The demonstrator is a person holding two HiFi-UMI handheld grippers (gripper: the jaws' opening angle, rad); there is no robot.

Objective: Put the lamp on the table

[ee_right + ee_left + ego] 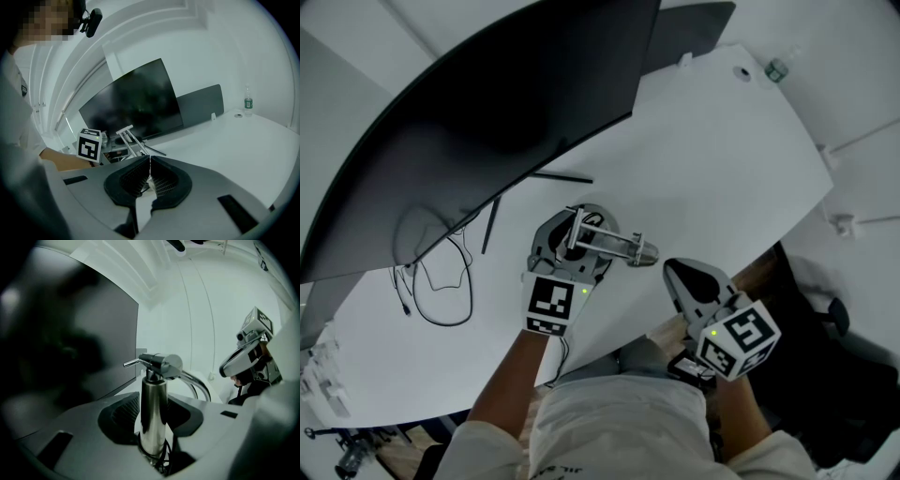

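Observation:
The lamp [623, 248] is chrome, with an upright stem [153, 413], thin rods and a cylindrical head [165, 363]. It stands near the front edge of the white table [712, 159]. My left gripper [581, 225] is open around the stem, with its pads on either side and a gap showing on the left. The jaws hide the lamp's foot, where a dark cable coils. My right gripper [686, 272] is shut and empty, off to the right by the table's edge. The right gripper view shows the lamp's rods [129, 139] beside the left gripper's marker cube [90, 145].
A large curved dark monitor [487, 103] spans the back left of the table, with a dark panel [694, 28] behind it. Loose cables [441, 281] lie under the monitor at the left. A small bottle [776, 68] stands at the far right corner.

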